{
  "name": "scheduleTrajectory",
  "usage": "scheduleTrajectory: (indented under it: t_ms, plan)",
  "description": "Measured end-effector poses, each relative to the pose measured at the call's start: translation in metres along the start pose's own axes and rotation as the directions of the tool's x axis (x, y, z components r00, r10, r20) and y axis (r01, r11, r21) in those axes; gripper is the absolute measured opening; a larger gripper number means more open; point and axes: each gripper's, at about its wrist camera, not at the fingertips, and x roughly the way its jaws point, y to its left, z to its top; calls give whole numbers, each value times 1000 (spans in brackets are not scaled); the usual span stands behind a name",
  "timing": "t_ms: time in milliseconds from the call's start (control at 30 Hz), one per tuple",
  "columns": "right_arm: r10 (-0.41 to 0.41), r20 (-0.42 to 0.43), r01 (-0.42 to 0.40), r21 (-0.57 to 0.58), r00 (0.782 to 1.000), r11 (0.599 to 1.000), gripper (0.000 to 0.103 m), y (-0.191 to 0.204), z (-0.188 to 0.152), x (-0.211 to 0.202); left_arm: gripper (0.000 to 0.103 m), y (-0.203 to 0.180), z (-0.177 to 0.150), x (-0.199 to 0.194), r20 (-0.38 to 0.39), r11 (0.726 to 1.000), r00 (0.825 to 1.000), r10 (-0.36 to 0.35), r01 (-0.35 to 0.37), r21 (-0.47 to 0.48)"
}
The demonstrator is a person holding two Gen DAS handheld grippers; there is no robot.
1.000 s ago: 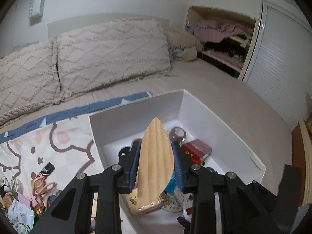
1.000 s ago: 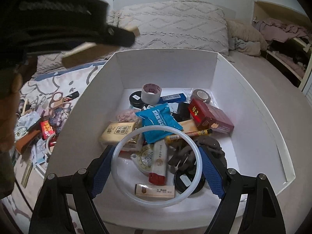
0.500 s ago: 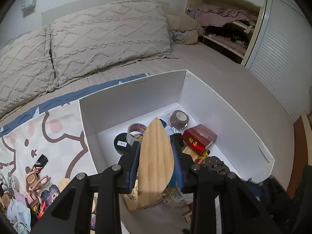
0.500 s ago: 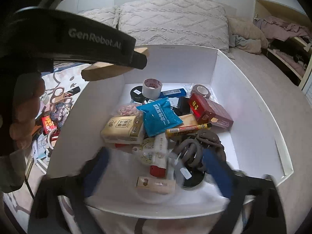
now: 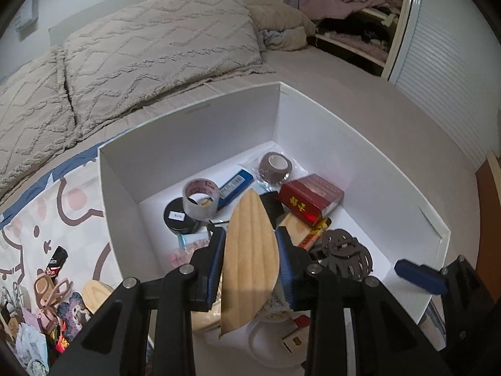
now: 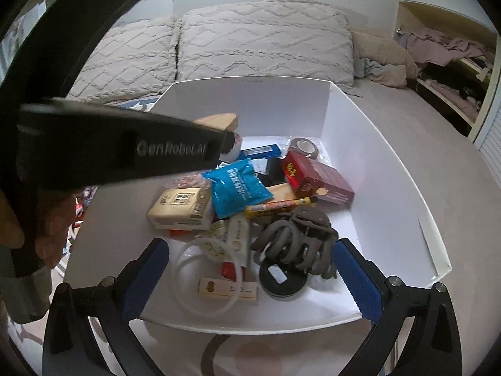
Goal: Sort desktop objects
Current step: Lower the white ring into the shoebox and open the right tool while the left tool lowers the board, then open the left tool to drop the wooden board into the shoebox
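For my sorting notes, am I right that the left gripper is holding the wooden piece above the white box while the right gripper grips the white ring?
Not quite: the right gripper is open, and the white ring lies loose in the white box, as the right wrist view shows.

The box [image 6: 369, 144] is white, holding a red carton [image 6: 316, 181], a blue printed pouch [image 6: 238, 188], a grey-brown hair claw [image 6: 297, 238] and a translucent white ring [image 6: 209, 282]; the wooden piece [image 5: 250, 257] is pale tan with straight grain, the fingers [image 5: 216, 263] blue-padded on black, the pillows [image 6: 263, 40] beige with zigzag tufting.

Box [image 6: 375, 144] floor crowded; bare strip along its right wall.
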Motion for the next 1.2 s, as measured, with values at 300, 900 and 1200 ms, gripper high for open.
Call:
scheduleTrajectory:
  t_ms: [300,900,1200]
  plan:
    - [13,5,-13,-6,1000,1000,103,-1,-1,0,32,-5,-5,15,-75,1000,997,7,-7,10]
    - [0,8,0,-11,1000,1000,103,-2,-5,-2,62,-8,-10,19,-101,997,992,79,-77,21]
    - [-9,24,9,-8,1000,1000,103,-3,-6,-4,64,-13,-10,13,-76,995,993,94,-91,41]
